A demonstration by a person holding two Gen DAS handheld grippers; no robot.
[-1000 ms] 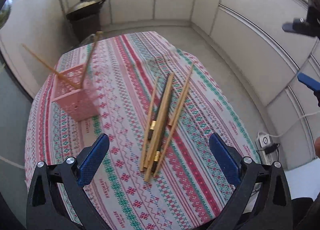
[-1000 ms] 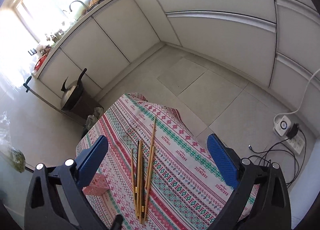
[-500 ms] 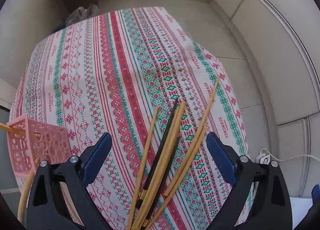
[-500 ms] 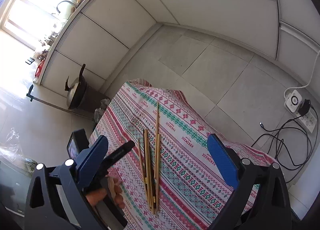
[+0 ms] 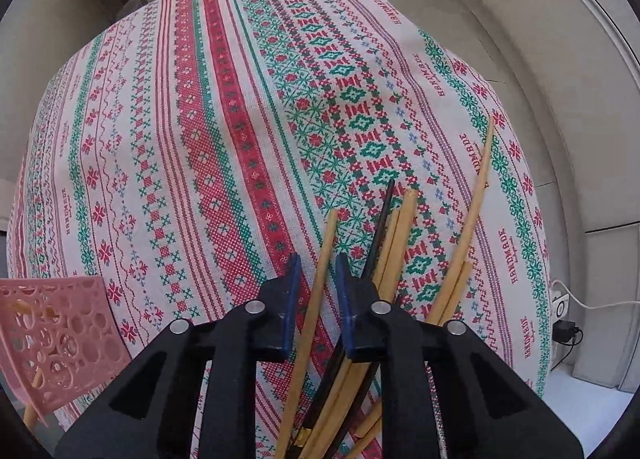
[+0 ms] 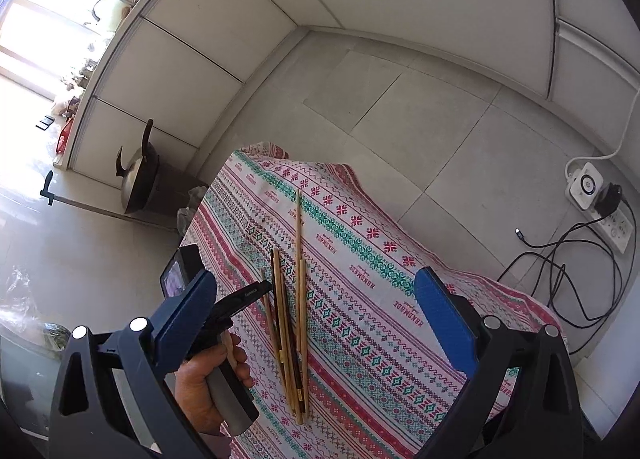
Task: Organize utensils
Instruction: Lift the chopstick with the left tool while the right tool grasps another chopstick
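Observation:
Several wooden chopsticks and a black one lie in a loose bundle [image 5: 400, 259] on the patterned tablecloth [image 5: 224, 131]. My left gripper [image 5: 316, 271] is low over the bundle, its blue pads closed to a narrow gap around the leftmost wooden chopstick [image 5: 320, 279]. A pink perforated basket [image 5: 52, 335] with chopsticks in it stands at the lower left. In the right wrist view my right gripper [image 6: 316, 307] is wide open and empty, high above the bundle [image 6: 294, 307], and the left gripper [image 6: 240, 299] shows in a hand at the bundle's left side.
The table is small and its cloth [image 6: 360, 259] drops off at every edge onto a tiled floor [image 6: 420, 99]. A wok [image 6: 138, 175] stands on a stand by the cabinets. A power strip with cables [image 6: 592, 195] lies on the floor at right.
My left gripper has come down onto the bundle and its jaws have closed from wide open to a narrow gap around one wooden chopstick. The right gripper stays open above.

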